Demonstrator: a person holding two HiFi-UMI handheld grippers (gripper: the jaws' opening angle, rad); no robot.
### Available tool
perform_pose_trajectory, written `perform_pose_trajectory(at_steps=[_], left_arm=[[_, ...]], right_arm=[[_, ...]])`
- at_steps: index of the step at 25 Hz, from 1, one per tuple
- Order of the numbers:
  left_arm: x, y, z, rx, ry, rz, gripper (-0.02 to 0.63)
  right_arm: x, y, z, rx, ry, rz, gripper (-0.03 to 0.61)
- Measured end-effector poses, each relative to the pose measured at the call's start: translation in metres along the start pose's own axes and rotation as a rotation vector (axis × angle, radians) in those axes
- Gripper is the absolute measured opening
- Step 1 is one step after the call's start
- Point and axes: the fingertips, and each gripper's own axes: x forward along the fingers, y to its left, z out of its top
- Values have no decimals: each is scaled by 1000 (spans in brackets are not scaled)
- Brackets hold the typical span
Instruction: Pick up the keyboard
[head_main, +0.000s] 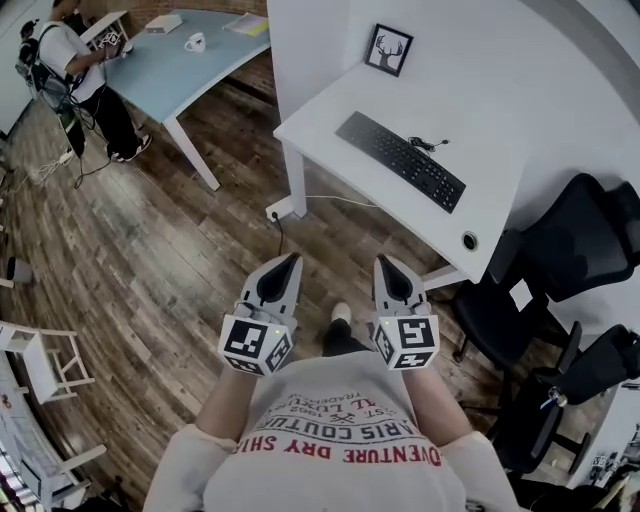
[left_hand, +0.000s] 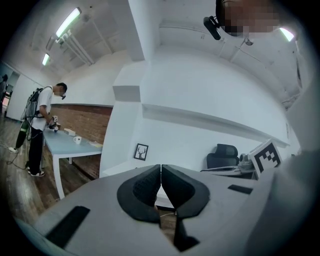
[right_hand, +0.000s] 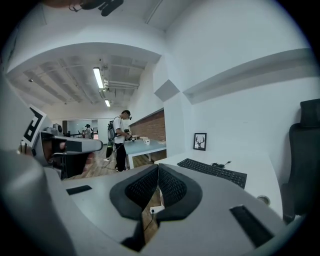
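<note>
Keyboard (head_main: 401, 160) sits on the desk (head_main: 500, 215) at 1 o'clock, well away. Left gripper (head_main: 280, 283) and right gripper (head_main: 392, 282) are both pinched closed (empty), so arriving unopened probably just shoves it.

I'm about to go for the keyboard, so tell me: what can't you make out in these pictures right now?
- Keyboard: in the left gripper view, hidden behind the left gripper.
- Its cable: too small in the head view to tell where it ends.
- What the person at the blue table holds: too small in every view.
</note>
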Motion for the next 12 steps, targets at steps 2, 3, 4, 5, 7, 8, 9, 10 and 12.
perform_pose_trajectory(at_steps=[2, 3, 4, 5, 7, 8, 9, 10, 12], left_arm=[[33, 5, 7, -6, -3, 12, 26], [50, 6, 11, -5, -6, 15, 26], [66, 6, 15, -1, -10, 17, 26], [81, 7, 18, 6, -13, 19, 26], [110, 12, 23, 13, -14, 27, 26], [122, 15, 23, 7, -13, 33, 26], [134, 17, 23, -6, -11, 38, 26], [144, 19, 22, -21, -9, 42, 26], [161, 23, 21, -36, 0, 45, 26]], right_arm=[[19, -25, 11, -6, -4, 5, 25], [27, -38, 15, -7, -4, 2, 25], [36, -53, 20, -2, -4, -4, 26], [45, -68, 25, 6, -6, -11, 25], [64, -94, 32, 21, -12, -26, 25], [71, -106, 34, 25, -12, -33, 25], [78, -117, 34, 29, -10, -41, 26], [84, -127, 34, 37, -7, -49, 25], [94, -145, 32, 60, 3, -67, 25]])
